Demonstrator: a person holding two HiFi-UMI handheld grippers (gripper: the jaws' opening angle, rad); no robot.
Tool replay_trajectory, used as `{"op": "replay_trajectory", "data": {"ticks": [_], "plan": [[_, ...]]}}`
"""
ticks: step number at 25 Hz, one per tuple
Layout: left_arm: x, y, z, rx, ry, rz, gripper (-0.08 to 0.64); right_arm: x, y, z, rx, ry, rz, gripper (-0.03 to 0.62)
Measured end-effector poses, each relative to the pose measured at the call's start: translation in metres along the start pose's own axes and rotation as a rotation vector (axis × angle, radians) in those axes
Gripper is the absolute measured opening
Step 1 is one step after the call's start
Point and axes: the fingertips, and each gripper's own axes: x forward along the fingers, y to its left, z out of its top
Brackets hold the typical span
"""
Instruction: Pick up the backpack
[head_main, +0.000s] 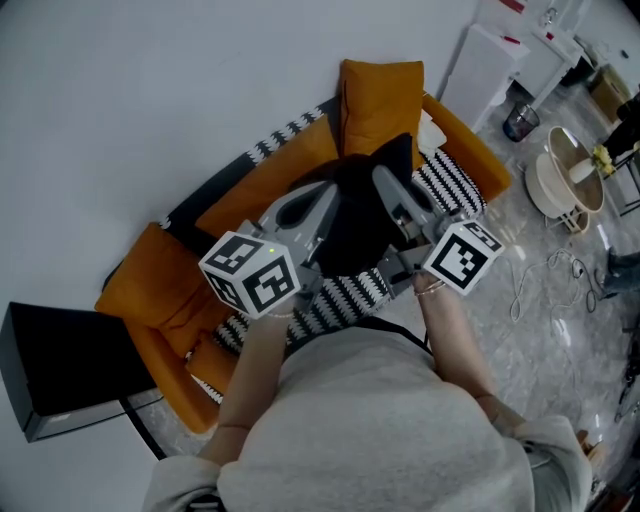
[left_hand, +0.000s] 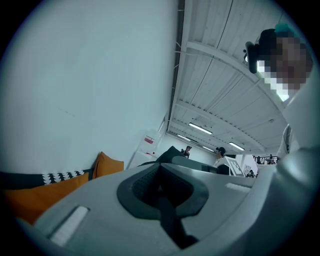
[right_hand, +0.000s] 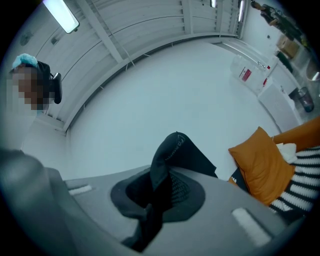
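Black fabric backpack (head_main: 365, 215), seen from the head view, held between the two claws above the seat of an orange upholstered sofa (head_main: 250, 180). Whether its underside touches the seat cannot be told from this angle.

Left claw (head_main: 328, 198): meets the backpack's left edge. In the left gripper view its jaws (left_hand: 160, 195) are pressed together, and a dark strip that looks like a strap of the backpack lies in the seam between them. The peaked top of the backpack (left_hand: 167, 154) shows just beyond.

Right claw (head_main: 388, 185): meets the backpack's right side. In the right gripper view its jaws (right_hand: 160, 192) are pinched on a fold of the black fabric, which rises in a point (right_hand: 175, 150) above the pads.

Surroundings: an orange square cushion (head_main: 380, 95) stands upright against the sofa's back. A black-and-white patterned seat cover (head_main: 340, 300) lies under the backpack. A grey marbled floor (head_main: 540, 290) extends to the right of the sofa.
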Motion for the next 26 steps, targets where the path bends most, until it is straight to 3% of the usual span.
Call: {"op": "replay_trajectory", "data": {"ticks": [26], "plan": [[0.002,0.003,-0.009,0.013,0.058,0.008,0.005,0.002,-0.001,-0.011,0.004,0.042,0.001,0.021]]}}
